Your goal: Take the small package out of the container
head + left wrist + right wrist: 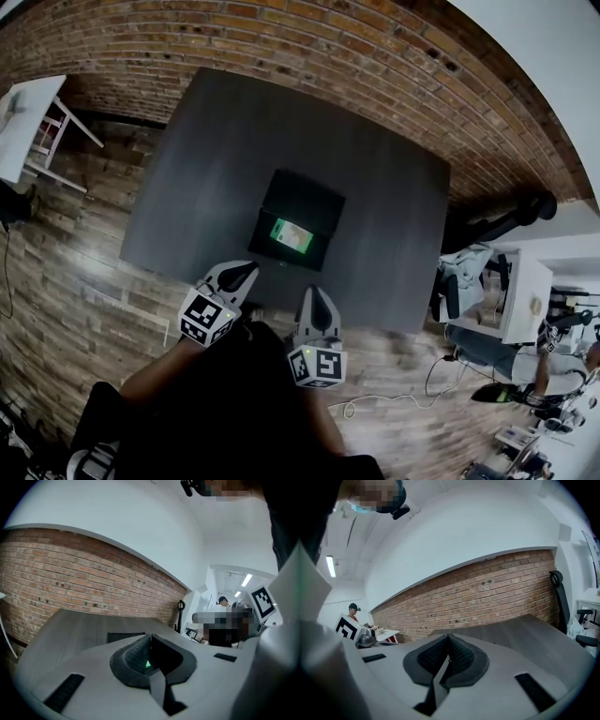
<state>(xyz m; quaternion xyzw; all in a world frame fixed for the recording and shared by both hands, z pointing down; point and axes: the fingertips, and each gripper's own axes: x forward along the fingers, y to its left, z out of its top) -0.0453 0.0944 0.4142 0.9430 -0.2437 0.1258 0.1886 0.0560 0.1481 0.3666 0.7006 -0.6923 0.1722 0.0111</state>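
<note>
Left claw [150, 641] closed, empty; grey table [79, 627] beyond.

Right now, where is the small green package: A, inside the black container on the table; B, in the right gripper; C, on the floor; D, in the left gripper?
A: the head view shows the green package lying inside the black container on the table, while the left gripper and right gripper are shut, empty and away from the container.

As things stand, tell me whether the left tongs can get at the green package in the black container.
Probably yes. The container is open on top, nothing covers the package, and the left tongs hover just short of it. They are shut, so they must open first.
</note>
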